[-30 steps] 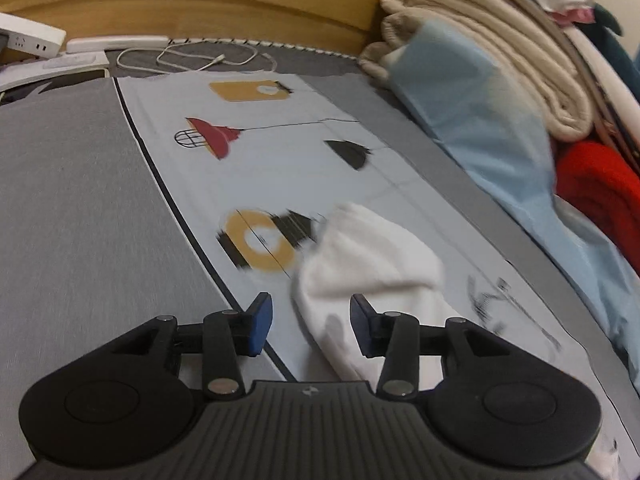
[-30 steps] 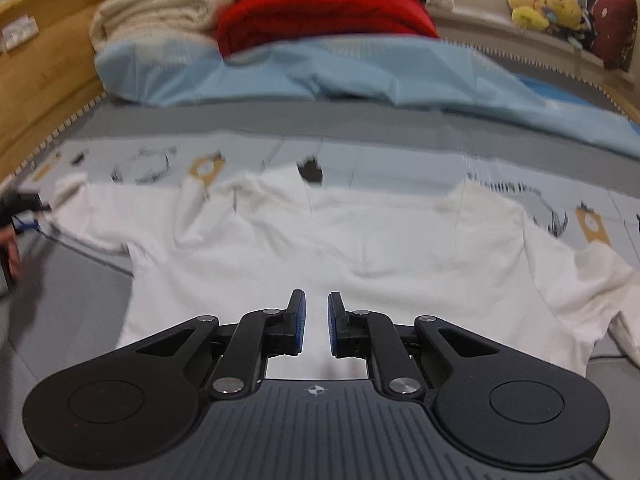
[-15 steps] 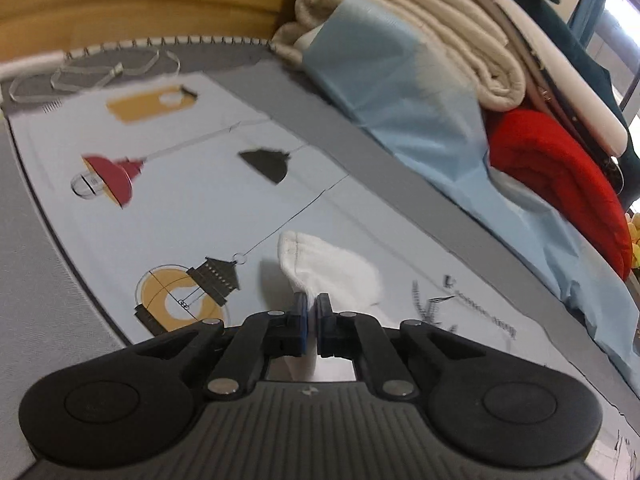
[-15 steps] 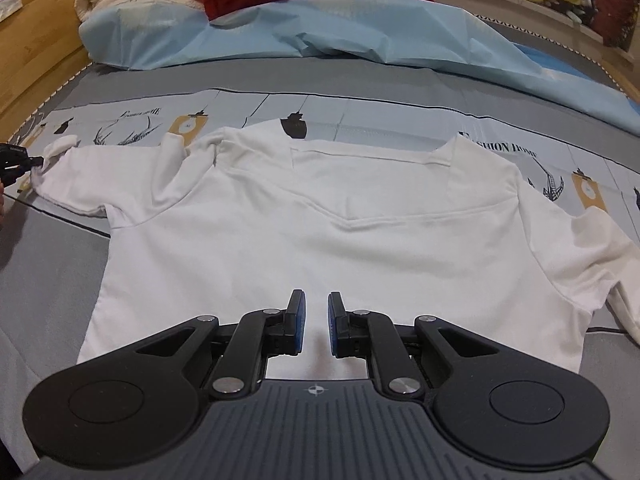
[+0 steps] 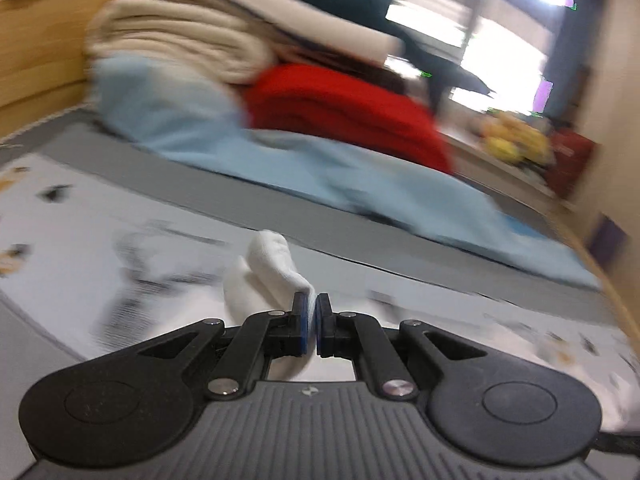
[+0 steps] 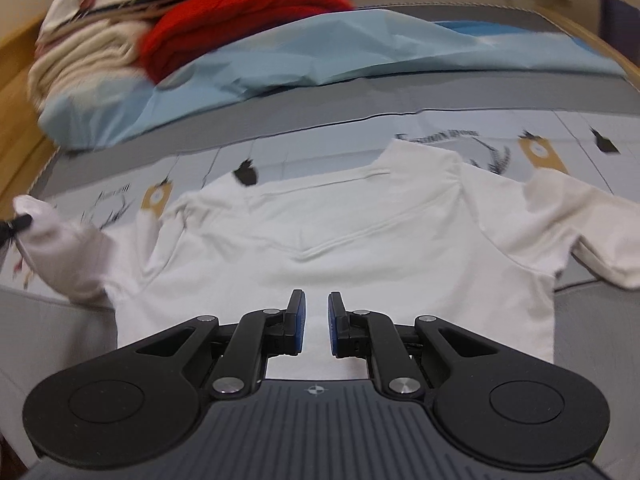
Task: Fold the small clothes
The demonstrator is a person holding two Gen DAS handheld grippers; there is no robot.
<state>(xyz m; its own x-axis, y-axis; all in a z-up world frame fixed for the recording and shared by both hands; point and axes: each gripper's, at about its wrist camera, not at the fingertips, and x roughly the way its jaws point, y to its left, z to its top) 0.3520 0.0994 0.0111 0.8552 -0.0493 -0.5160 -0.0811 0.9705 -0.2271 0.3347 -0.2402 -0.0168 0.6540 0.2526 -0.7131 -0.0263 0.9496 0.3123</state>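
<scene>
Both tools look alike: the left gripper [image 5: 311, 326] and right gripper [image 6: 316, 328] have black angled linkage arms, round silver screws at the pivots, blue pads lining the slim fingertips [image 6: 298, 320], two round black housings, and a ribbed dark grey body marked with a small crosshair emblem.

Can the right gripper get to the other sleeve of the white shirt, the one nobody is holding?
Probably yes. The right gripper hovers over the white shirt, holding nothing, and the free sleeve lies flat and uncovered beside it.
</scene>
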